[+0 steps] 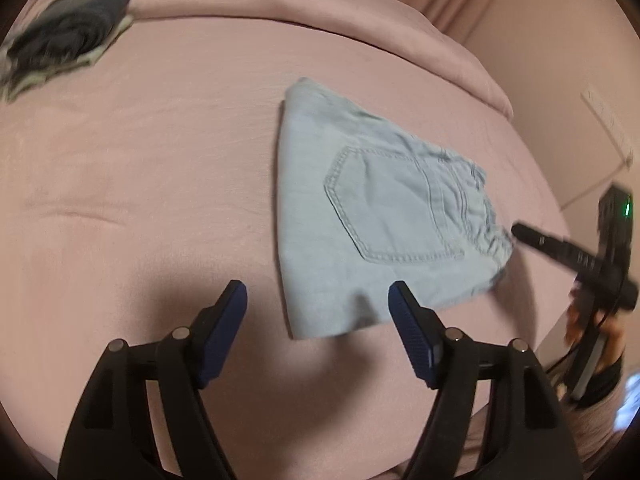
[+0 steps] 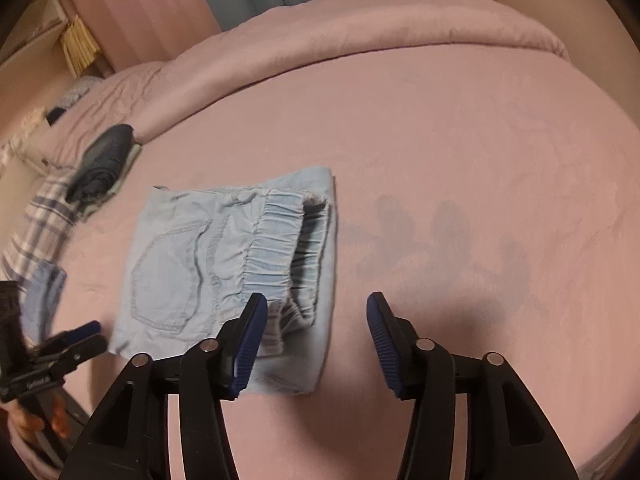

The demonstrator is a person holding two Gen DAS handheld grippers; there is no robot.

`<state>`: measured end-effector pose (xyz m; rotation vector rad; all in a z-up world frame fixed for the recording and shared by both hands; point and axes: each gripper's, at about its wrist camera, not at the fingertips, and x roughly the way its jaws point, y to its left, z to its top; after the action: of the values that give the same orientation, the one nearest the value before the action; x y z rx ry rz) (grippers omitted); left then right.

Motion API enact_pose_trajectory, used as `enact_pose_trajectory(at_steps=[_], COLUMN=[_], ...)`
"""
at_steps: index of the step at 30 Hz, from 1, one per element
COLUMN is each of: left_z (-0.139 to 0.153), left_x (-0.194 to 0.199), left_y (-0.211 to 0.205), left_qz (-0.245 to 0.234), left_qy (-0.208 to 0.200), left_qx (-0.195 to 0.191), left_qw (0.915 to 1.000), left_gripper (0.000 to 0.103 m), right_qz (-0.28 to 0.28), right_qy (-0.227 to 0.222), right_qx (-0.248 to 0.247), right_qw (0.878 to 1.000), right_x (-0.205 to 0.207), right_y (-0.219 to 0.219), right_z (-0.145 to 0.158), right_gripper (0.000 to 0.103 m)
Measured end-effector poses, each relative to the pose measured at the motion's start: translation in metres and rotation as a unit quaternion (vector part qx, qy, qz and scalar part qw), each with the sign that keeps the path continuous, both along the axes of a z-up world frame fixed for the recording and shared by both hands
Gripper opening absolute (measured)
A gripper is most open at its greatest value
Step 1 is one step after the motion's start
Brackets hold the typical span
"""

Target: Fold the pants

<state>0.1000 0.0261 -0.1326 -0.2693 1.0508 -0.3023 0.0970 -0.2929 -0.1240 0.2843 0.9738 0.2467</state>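
The light blue denim pants [image 1: 372, 216] lie folded into a compact bundle on the pink bed, back pocket up; in the right wrist view the pants [image 2: 224, 264] show their elastic waistband on the right side. My left gripper [image 1: 318, 300] is open and empty, just above the bed at the bundle's near corner. My right gripper [image 2: 316, 312] is open and empty, hovering by the waistband edge. The right gripper also shows in the left wrist view [image 1: 560, 246], and the left gripper shows in the right wrist view [image 2: 76, 338].
A dark folded garment [image 1: 68, 32] lies at the far left of the bed, also seen in the right wrist view [image 2: 102, 160]. A plaid cloth [image 2: 36, 224] lies at the left edge. A rolled pink duvet [image 2: 360, 20] runs along the back.
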Motion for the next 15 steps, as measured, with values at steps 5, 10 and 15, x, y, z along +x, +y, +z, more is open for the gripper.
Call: enact_pose_trajectory(at_steps=[5,10,15], left_z=[-0.001,-0.005,-0.008], left_x=[0.008,0.014,0.02], left_y=[0.007,0.007,0.007], left_qz=[0.019,0.018,0.015], left_qy=[0.011,0.027,0.039], left_qx=[-0.032,-0.056,-0.07], left_qw=[0.9992,0.9979,0.9967], left_gripper=[0.074,0.074,0.075], right_qz=[0.005,0.005,0.009], right_qy=[0.015,0.032,0.044], right_qx=[0.06,0.09,0.111], right_qw=[0.998,0.995,0.993], right_x=[0.002,0.003,0.003], right_y=[-0.006,-0.006,-0.003], right_z=[-0.009,-0.017,-0.024], right_gripper=[0.061,0.061,0.061])
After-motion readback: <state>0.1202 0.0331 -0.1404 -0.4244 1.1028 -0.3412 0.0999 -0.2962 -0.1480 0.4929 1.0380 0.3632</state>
